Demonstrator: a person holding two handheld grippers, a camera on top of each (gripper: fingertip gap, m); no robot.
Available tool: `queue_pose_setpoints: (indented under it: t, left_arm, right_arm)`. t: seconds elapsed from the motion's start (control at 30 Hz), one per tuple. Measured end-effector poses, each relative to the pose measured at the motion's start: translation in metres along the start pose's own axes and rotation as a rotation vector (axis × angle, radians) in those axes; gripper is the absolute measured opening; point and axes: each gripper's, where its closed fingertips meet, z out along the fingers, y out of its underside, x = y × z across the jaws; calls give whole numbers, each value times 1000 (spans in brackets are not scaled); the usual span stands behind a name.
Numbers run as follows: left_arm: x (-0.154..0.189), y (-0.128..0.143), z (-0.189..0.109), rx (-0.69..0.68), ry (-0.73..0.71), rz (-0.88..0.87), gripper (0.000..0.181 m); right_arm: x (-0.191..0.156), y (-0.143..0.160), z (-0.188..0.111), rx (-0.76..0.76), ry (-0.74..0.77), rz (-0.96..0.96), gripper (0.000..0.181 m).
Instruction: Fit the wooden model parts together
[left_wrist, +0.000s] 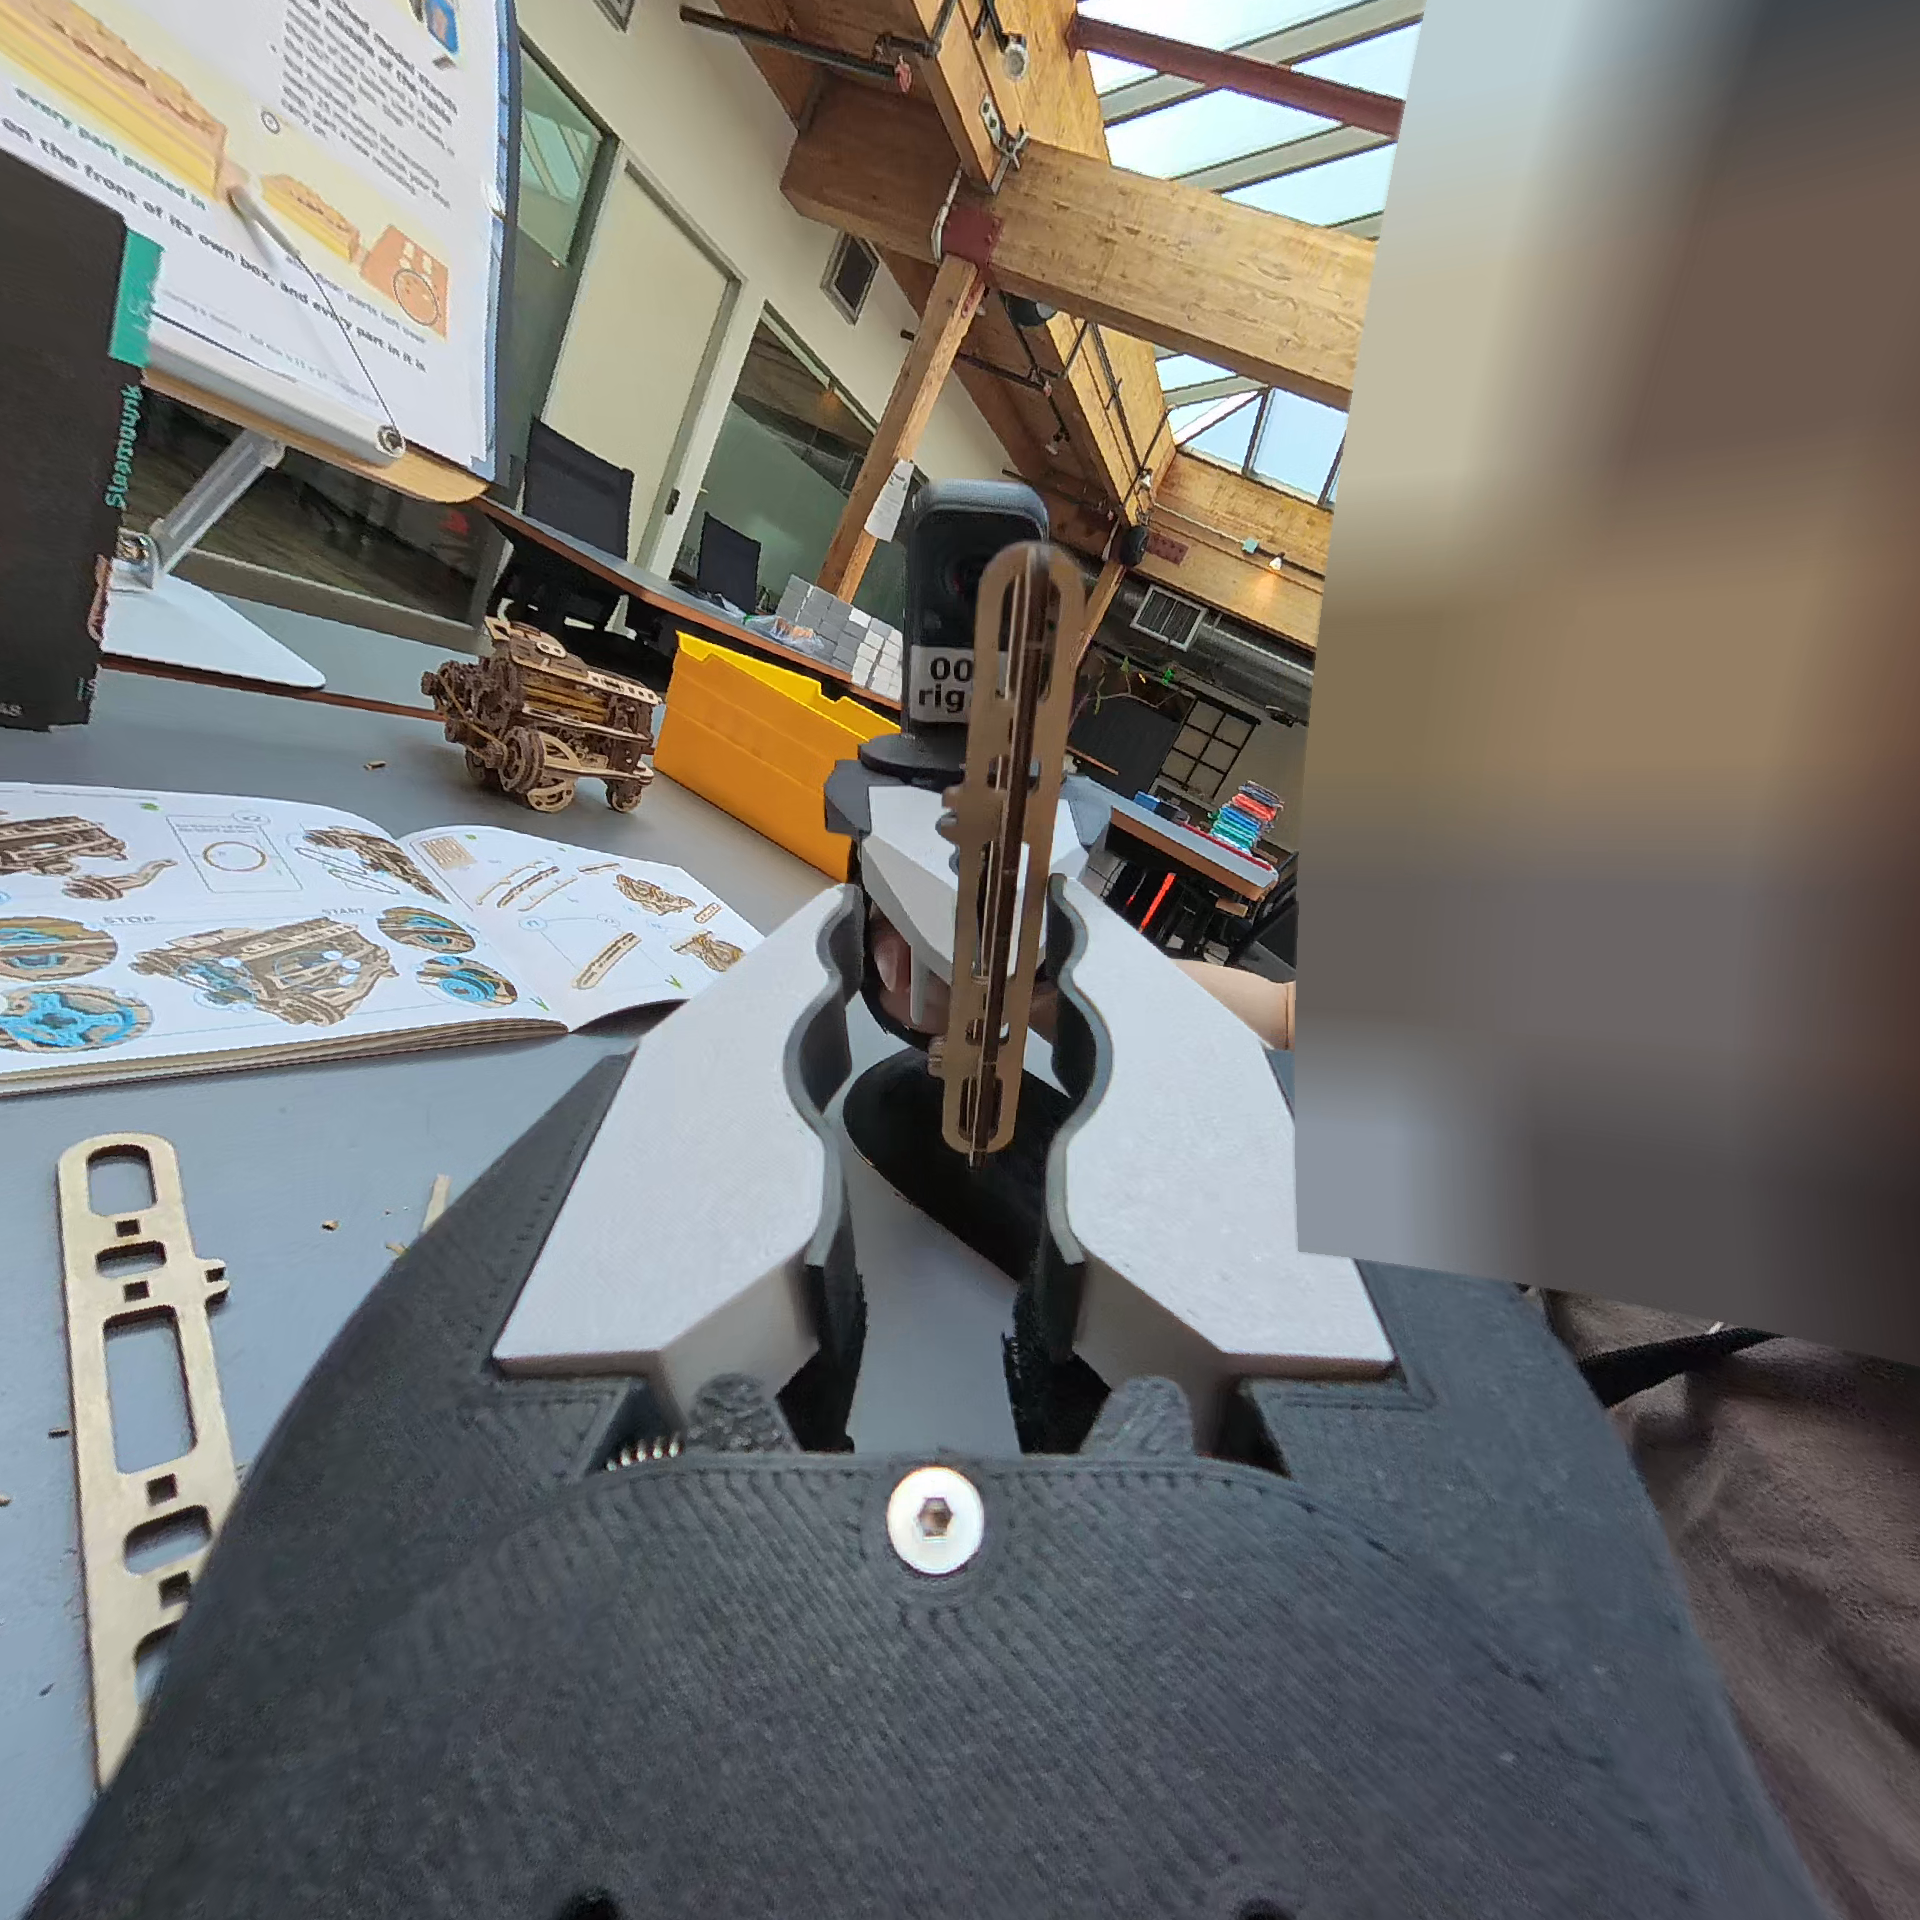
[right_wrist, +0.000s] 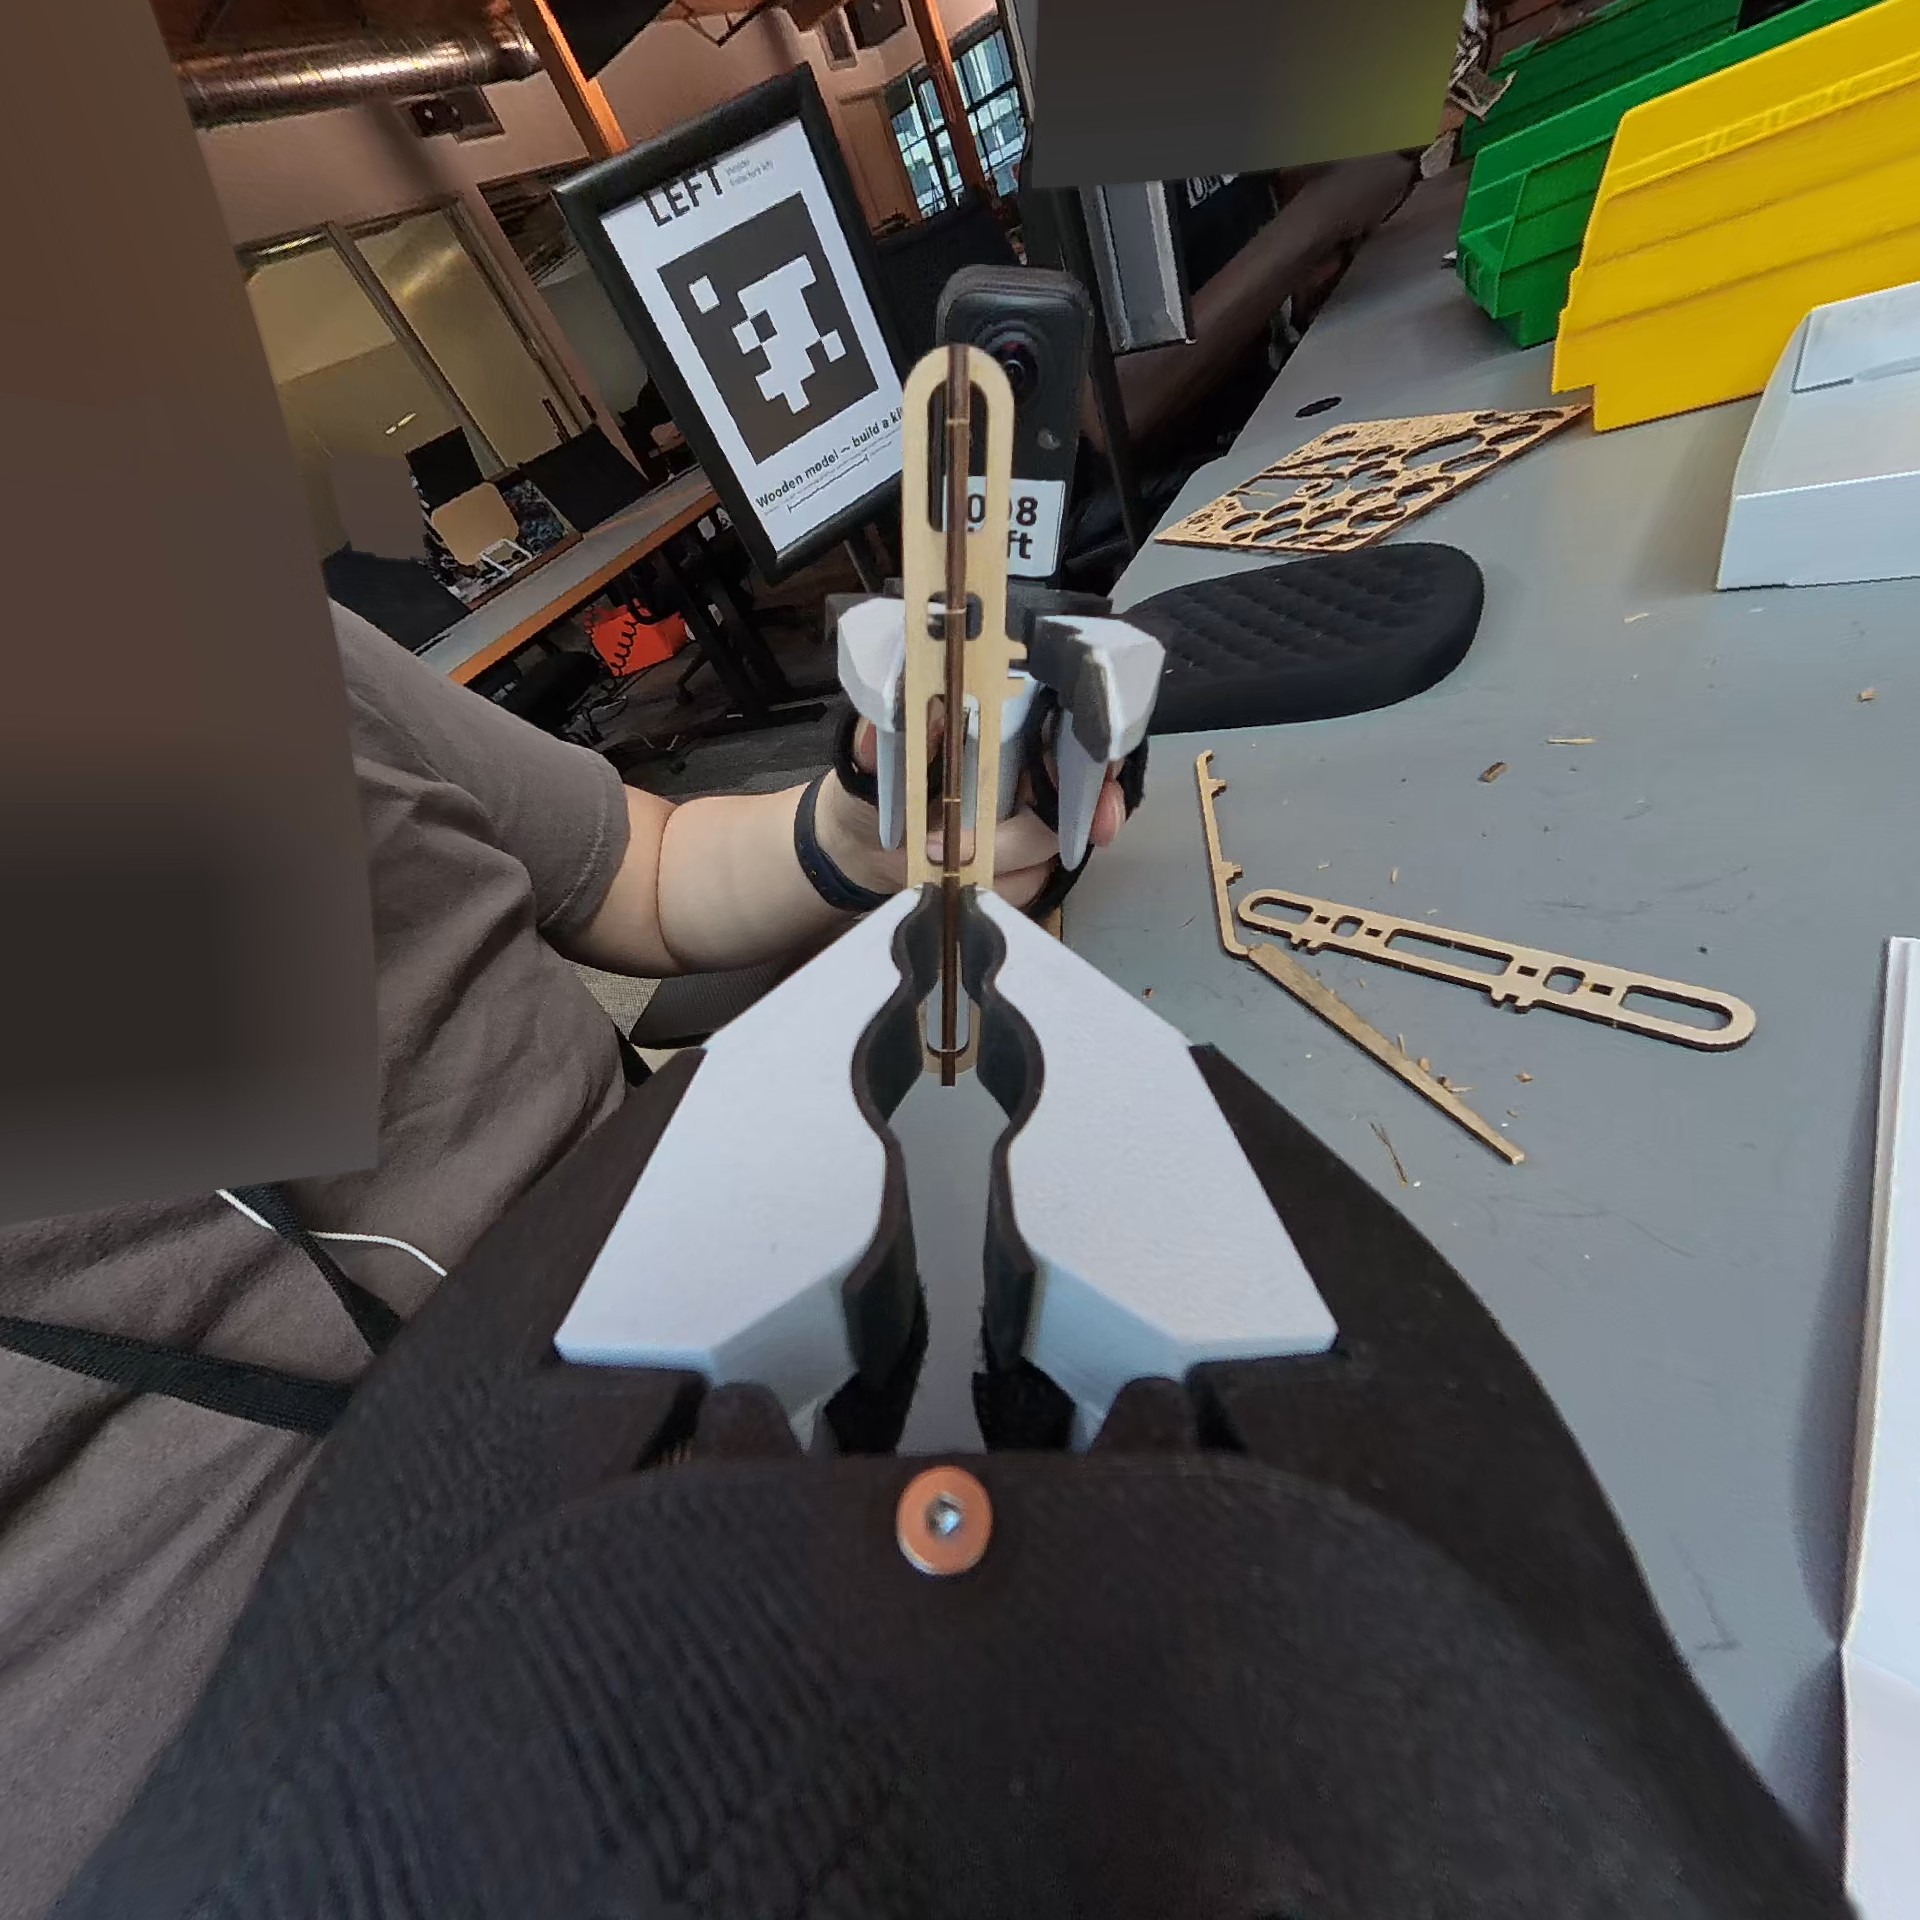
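My right gripper (right_wrist: 948, 909) is shut on the lower end of a wooden slotted bar assembly (right_wrist: 956, 499) and holds it upright above the table edge. A thin darker strip runs edge-on down its middle. My left gripper (left_wrist: 951, 899) is open, with one finger on each side of the same assembly (left_wrist: 1003, 810), apart from it. It also shows in the right wrist view (right_wrist: 987, 707), facing mine. The right gripper (left_wrist: 966, 935) shows beyond the bar in the left wrist view. A loose slotted bar (right_wrist: 1496, 977) lies flat on the grey table (right_wrist: 1558, 1299); it also shows in the left wrist view (left_wrist: 145, 1403).
A thin wooden strip (right_wrist: 1382, 1049) and a cut-out wood sheet (right_wrist: 1371, 478) lie near a black pad (right_wrist: 1299, 634). Yellow bins (right_wrist: 1745, 239), green bins (right_wrist: 1538, 187) and a white box (right_wrist: 1829, 457) stand behind. An open booklet (left_wrist: 312, 935), a finished wooden vehicle (left_wrist: 551, 717) and a yellow bin (left_wrist: 758, 727) are at left.
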Motion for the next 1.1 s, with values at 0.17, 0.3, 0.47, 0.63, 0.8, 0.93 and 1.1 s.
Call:
queue_pose_setpoints:
  t: [0.17, 0.3, 0.47, 0.63, 0.8, 0.93, 1.1]
  left_arm:
    - [4, 22, 9, -122, 11, 36, 23]
    - [7, 26, 10, -143, 24, 55, 15]
    - [7, 24, 9, -130, 27, 55, 14]
    - [8, 23, 10, -123, 18, 84, 14]
    - [8, 25, 9, -133, 18, 93, 14]
    - [8, 27, 9, -147, 22, 92, 14]
    - [6, 26, 9, -138, 8, 99, 14]
  right_arm:
    - [-1, -6, -3, 19, 5, 10, 0]
    - [0, -6, -4, 17, 25, 7, 0]
    - [1, -8, -5, 27, 24, 17, 0]
    - [0, -10, -5, 31, 29, 4, 0]
    - [-1, -7, -5, 16, 51, -34, 0]
    - [-1, -4, -4, -4, 56, -40, 0]
    - [1, -6, -4, 8, 89, -58, 0]
